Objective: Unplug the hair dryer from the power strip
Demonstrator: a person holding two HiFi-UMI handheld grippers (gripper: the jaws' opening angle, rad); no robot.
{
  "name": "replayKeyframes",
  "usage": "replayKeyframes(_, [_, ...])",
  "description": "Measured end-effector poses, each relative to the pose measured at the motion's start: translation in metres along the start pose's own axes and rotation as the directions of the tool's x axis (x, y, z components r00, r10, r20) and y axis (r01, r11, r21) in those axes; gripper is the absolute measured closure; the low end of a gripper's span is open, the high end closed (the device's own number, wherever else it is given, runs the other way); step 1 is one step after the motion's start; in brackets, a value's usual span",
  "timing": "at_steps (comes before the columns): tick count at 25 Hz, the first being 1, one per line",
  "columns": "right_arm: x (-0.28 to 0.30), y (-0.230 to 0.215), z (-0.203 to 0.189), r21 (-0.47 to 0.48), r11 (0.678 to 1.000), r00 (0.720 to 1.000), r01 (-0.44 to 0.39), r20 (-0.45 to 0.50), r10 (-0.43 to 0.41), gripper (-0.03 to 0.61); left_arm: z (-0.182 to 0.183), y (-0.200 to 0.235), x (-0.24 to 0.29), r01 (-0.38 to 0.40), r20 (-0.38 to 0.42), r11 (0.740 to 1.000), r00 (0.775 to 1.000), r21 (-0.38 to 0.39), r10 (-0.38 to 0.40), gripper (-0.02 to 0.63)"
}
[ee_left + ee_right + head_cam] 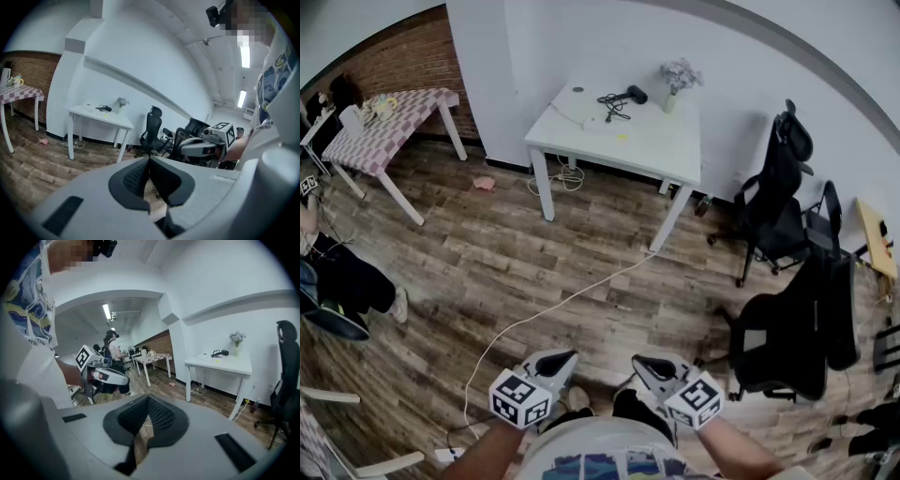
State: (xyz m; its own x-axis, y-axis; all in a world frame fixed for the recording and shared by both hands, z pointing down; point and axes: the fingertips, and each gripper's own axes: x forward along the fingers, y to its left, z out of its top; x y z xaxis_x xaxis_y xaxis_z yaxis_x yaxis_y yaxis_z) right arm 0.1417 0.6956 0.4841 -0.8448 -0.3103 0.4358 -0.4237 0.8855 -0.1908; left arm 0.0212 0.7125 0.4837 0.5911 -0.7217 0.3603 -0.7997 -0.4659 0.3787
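The black hair dryer (634,94) lies at the back of a white table (652,150) across the room, its dark cord coiled beside it. A white power strip (601,123) lies just in front of the cord. In the left gripper view the hair dryer (106,108) is a small dark shape on the far table (112,121); in the right gripper view the hair dryer (222,352) also sits far off on the table (229,365). My left gripper (571,357) and right gripper (638,362) are held close to the body, far from the table, both shut and empty.
A vase of flowers (678,82) stands by the dryer. A white cable (553,307) runs over the wooden floor from the table toward me. Black office chairs (783,202) stand at the right. At the left are a checkered table (384,127) and a seated person (337,281).
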Motion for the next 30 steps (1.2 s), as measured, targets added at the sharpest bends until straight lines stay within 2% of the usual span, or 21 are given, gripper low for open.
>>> replayKeyframes(6, [0.014, 0.008, -0.004, -0.007, 1.000, 1.000, -0.006, -0.013, 0.006, 0.581, -0.002, 0.012, -0.001, 0.009, -0.006, 1.000, 1.000, 0.016, -0.008, 0.611])
replayKeyframes(10, [0.021, -0.008, 0.002, -0.022, 0.999, 0.999, -0.029, -0.014, 0.029, 0.581, 0.005, 0.021, 0.013, -0.013, -0.008, 1.000, 1.000, 0.019, 0.013, 0.611])
replayKeyframes(14, [0.029, -0.041, 0.011, -0.026, 0.999, 0.999, -0.043, -0.027, 0.043, 0.581, 0.024, 0.025, 0.037, -0.030, -0.006, 0.999, 1.000, 0.038, 0.030, 0.611])
replayKeyframes(19, [0.045, -0.087, 0.033, -0.032, 0.995, 0.995, -0.095, -0.008, 0.095, 0.580, 0.053, 0.028, 0.076, -0.048, -0.018, 0.992, 0.999, 0.114, 0.050, 0.610])
replayKeyframes(24, [0.048, -0.137, 0.052, -0.040, 0.993, 0.994, -0.113, 0.006, 0.113, 0.578, 0.085, 0.040, 0.116, -0.093, 0.003, 0.993, 0.996, 0.074, 0.093, 0.609])
replayKeyframes(25, [0.048, -0.146, 0.052, -0.041, 0.992, 0.993, -0.116, 0.001, 0.116, 0.573, 0.089, 0.042, 0.123, -0.100, 0.002, 0.992, 0.995, 0.071, 0.101, 0.609])
replayKeyframes(26, [0.048, -0.154, 0.052, -0.043, 0.992, 0.993, -0.119, -0.003, 0.119, 0.532, 0.092, 0.043, 0.131, -0.106, 0.001, 0.992, 0.994, 0.067, 0.106, 0.609])
replayKeyframes(27, [0.047, -0.162, 0.052, -0.044, 0.992, 0.993, -0.120, -0.002, 0.120, 0.522, 0.096, 0.044, 0.138, -0.109, 0.001, 0.992, 0.994, 0.063, 0.109, 0.609])
replayKeyframes(30, [0.046, -0.186, 0.054, -0.035, 0.993, 0.993, -0.115, 0.013, 0.116, 0.528, 0.104, 0.043, 0.162, -0.107, 0.000, 0.993, 0.994, 0.050, 0.107, 0.607])
